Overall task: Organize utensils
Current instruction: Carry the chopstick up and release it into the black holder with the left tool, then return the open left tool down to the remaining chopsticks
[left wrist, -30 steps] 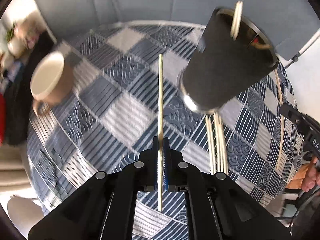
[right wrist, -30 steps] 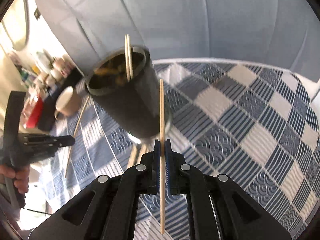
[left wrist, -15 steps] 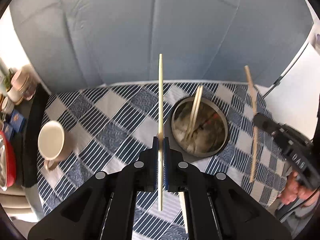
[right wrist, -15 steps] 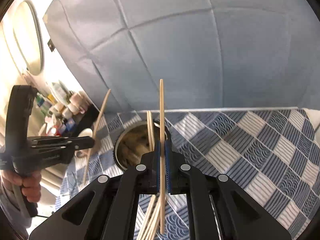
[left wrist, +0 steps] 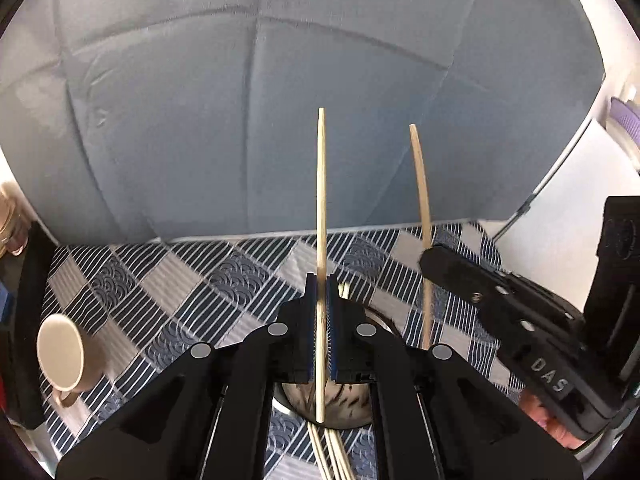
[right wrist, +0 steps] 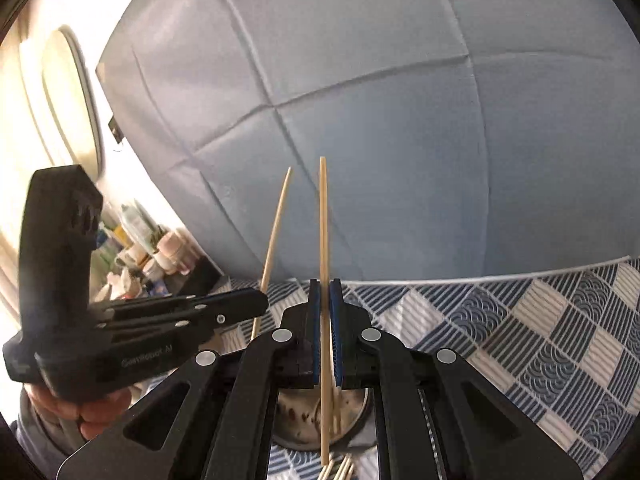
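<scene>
My left gripper (left wrist: 320, 280) is shut on a wooden chopstick (left wrist: 321, 208) held upright. My right gripper (right wrist: 324, 285) is shut on a second chopstick (right wrist: 323, 240), also upright; it shows in the left wrist view (left wrist: 421, 184) too. Both hover right above the round utensil holder (left wrist: 352, 412), whose metal-rimmed opening shows under the fingers in both views (right wrist: 356, 420), with chopsticks standing inside. Several loose chopsticks (left wrist: 332, 456) lie on the checked cloth below the holder.
A beige mug (left wrist: 62, 354) stands at the left on the blue-and-white checked tablecloth (left wrist: 192, 280). A blue padded backdrop (left wrist: 240, 120) rises behind the table. Bottles and jars (right wrist: 160, 252) crowd a shelf at far left.
Both grippers have tilted up and come together over the holder. It was to the right of the left gripper before; now it lies directly under both sets of fingers.
</scene>
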